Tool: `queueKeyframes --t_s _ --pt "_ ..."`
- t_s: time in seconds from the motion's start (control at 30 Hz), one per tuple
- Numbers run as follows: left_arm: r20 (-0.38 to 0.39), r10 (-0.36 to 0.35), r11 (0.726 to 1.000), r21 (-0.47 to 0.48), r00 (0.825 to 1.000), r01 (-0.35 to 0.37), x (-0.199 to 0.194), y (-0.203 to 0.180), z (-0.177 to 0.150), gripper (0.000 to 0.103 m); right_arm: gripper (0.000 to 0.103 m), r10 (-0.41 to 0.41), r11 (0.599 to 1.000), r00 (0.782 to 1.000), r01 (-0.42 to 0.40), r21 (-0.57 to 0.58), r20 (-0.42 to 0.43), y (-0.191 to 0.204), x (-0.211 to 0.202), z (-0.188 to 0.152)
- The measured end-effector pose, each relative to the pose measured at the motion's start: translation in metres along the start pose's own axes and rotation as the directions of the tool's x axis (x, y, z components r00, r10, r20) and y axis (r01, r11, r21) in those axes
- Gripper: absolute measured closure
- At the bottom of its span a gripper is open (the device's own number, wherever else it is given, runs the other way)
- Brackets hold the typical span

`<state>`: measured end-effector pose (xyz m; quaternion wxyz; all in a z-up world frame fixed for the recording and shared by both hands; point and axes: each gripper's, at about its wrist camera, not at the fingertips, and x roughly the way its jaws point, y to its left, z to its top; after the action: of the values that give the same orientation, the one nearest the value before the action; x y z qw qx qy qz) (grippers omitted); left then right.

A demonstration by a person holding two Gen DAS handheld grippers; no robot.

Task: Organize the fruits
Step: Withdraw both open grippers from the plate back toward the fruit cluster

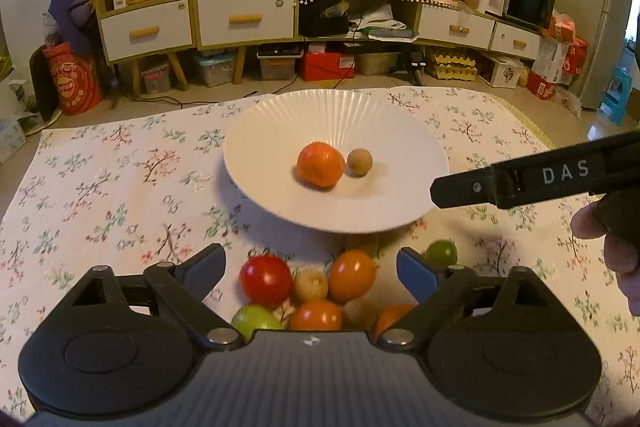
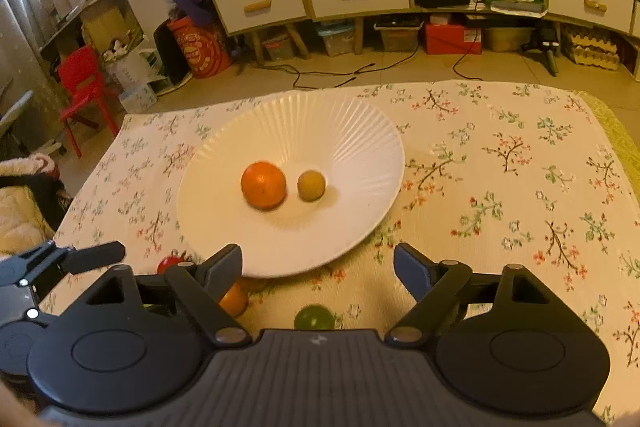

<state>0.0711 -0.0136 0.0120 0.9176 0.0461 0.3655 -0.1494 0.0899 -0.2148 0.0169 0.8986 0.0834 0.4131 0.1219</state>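
Two pieces already lying in the wide white ribbed ceramic plate [image 1: 280,119]: a round orange mandarin [image 1: 320,163] and a small tan longan-like ball [image 1: 359,162], just beside each other near the middle. Likely heavy and breakable, that plate, so best left alone on the floral tablecloth [image 1: 100,187]. Heaped on the cloth just in front of the plate's near rim: a glossy red tomato [image 1: 265,279], an oval orange tomato [image 1: 351,275], a green lime-like fruit [image 1: 441,253], and smaller tan ones. Probably light, smooth, inclined to roll and, for the tomatoes, soft enough to bruise; best pinched gently across the widest part. Tight packing of the heap likely to crowd the pads. Left gripper [image 1: 311,267] spread wide over the pile, holding nothing. Right gripper [image 2: 318,263] likewise wide and empty, just short of the rim.
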Motion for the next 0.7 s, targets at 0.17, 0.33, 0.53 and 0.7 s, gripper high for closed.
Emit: queueKeyframes --t_s 0.17,0.33,0.53,0.7 --pt "-0.019 -0.007 1.0 0.004 1.0 0.007 -0.007 0.0 -0.007 0.01 0.014 -0.002 1.0 1.0 0.002 -0.029 -0.006 0.005 -0.006 -0.01" --pt "-0.036 -0.012 1.0 0.009 0.999 0.012 -0.012 0.001 -0.016 0.009 0.008 -0.012 0.999 1.0 0.011 -0.048 -0.019 0.011 -0.009 -0.021" --pt "-0.059 -0.007 1.0 0.004 0.998 0.008 -0.015 0.007 -0.031 0.004 0.004 -0.007 0.998 1.0 0.006 -0.063 -0.029 0.014 -0.012 -0.032" --pt "-0.092 0.013 1.0 -0.005 0.996 -0.014 -0.017 0.018 -0.044 0.004 0.003 -0.029 0.996 0.999 0.025 -0.08 -0.044 0.015 -0.009 -0.043"
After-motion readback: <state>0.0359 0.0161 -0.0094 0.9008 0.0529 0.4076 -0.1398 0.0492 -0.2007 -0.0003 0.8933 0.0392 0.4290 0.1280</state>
